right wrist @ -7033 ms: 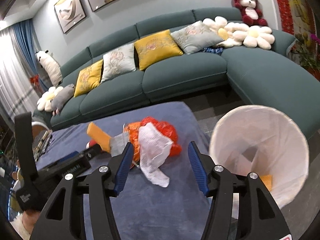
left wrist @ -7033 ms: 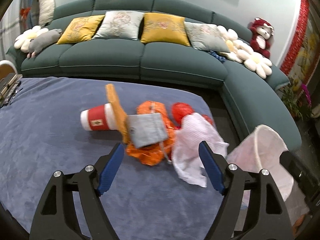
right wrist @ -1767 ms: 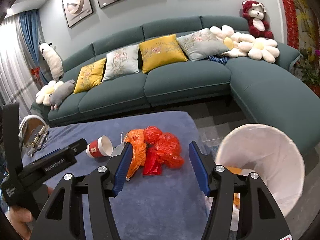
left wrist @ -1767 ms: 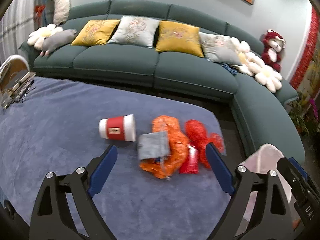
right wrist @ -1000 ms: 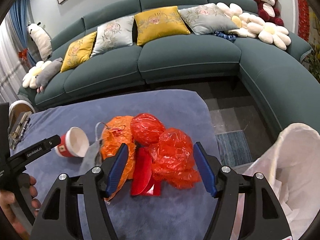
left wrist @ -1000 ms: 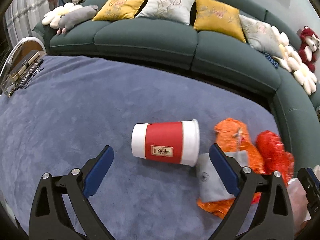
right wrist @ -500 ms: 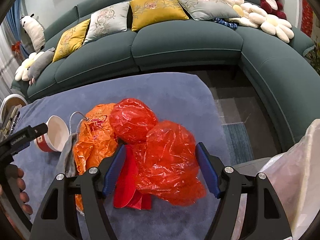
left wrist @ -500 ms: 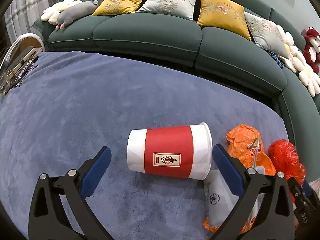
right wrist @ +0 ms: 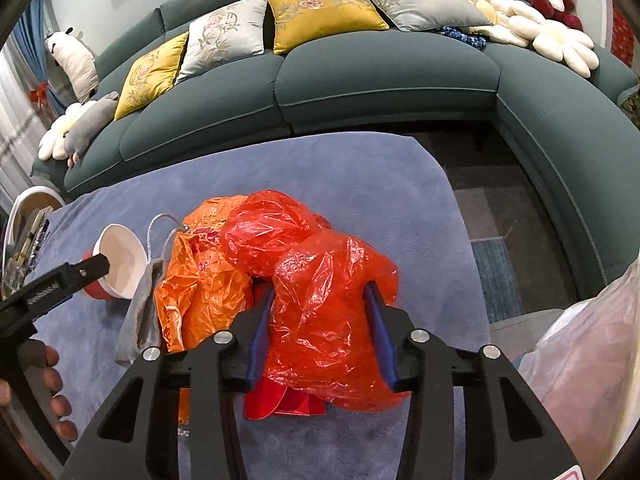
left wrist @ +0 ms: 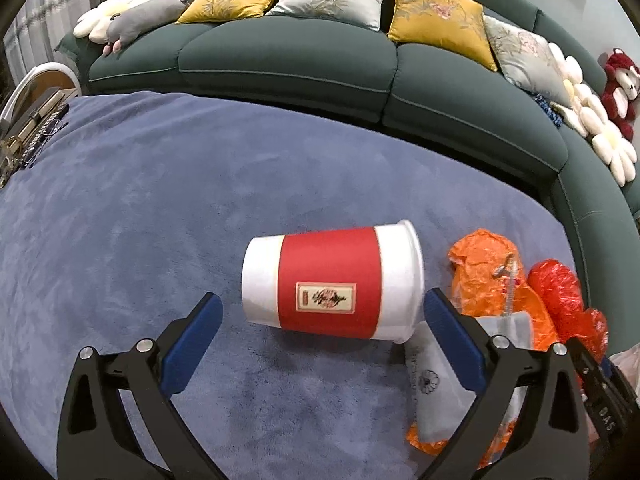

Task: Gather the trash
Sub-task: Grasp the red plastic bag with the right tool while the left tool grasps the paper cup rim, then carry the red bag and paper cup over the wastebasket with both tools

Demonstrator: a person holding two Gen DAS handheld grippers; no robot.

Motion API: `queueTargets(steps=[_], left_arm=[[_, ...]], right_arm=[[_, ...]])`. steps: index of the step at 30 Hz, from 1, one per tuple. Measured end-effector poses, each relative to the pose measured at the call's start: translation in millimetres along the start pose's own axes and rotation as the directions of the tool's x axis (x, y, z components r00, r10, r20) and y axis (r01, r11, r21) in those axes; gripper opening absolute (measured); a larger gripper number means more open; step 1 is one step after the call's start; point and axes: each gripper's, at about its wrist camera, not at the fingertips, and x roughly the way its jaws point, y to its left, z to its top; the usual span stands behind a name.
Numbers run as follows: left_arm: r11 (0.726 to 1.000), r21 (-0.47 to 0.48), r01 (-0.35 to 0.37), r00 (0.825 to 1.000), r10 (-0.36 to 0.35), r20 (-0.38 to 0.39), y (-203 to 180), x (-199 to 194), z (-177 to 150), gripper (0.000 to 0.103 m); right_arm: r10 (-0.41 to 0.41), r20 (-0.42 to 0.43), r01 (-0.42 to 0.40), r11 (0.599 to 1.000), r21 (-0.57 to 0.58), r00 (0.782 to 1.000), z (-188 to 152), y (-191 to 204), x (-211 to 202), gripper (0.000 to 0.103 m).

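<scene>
Both grippers – left gripper (left wrist: 320, 322) and right gripper (right wrist: 318, 314) – show black angular frames, silver screws, blue finger pads (left wrist: 192, 340).

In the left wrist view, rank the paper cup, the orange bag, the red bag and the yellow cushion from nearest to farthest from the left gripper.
1. Paper cup, lying on its side between the open fingers of the left gripper.
2. Orange bag, to the right.
3. Red bag, farther right.
4. Yellow cushion, up on the sofa.
</scene>
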Motion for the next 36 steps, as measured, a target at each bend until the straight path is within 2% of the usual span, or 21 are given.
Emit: queueTargets(steps=[4,5,7,9,13,15,21,30,36], left_arm=[[1.000,-0.016,-0.004,1.000,0.003,-0.008,4.1,3.0,1.2,0.091],[1.000,-0.019,0.010,1.000,-0.010,-0.013,4.9,2.7,1.2,0.082],[1.000,-0.016,0.024,0.999,-0.025,-0.031,5.2,3.8,0.4,0.072],[0.999,-0.013,0.038,0.998,-0.039,-0.043,5.8,3.2,-0.2,0.055],[0.999,-0.004,0.046,0.998,-0.046,-0.033,4.9,-6.0,-2.0,0.044],[0.999,-0.006,0.051,0.998,-0.051,-0.038,5.3,-10.9,-2.4,0.032],[0.998,-0.010,0.066,0.998,-0.066,-0.011,7.8,-32.7,-4.6,0.007],[0.996,0.017,0.089,0.995,-0.089,0.046,-5.1,-75.4,-8.7,0.003],[0.989,0.044,0.139,0.986,-0.143,0.091,-24.8,-116.9,-12.4,0.003]], right_arm=[[0.010,0.004,-0.010,1.000,0.003,1.000,0.6,0.7,-1.6,0.030],[0.013,0.007,-0.013,1.000,0.005,1.000,0.8,-0.2,-2.4,0.027],[0.025,0.017,-0.025,1.000,0.009,1.000,1.2,0.6,-6.8,0.024],[0.034,0.032,-0.034,0.999,0.011,0.999,1.7,2.7,-13.4,0.020],[0.053,0.069,-0.054,0.998,0.012,0.996,6.8,5.8,-31.2,0.017],[0.061,0.092,-0.063,0.998,0.010,0.994,10.5,7.7,-42.5,0.017],[0.089,0.158,-0.092,0.996,0.011,0.983,19.2,10.8,-78.9,0.017],[0.102,0.212,-0.107,0.994,0.013,0.972,16.3,11.2,-121.7,0.017],[0.099,0.246,-0.106,0.994,0.018,0.964,8.9,2.1,-151.9,0.017]])
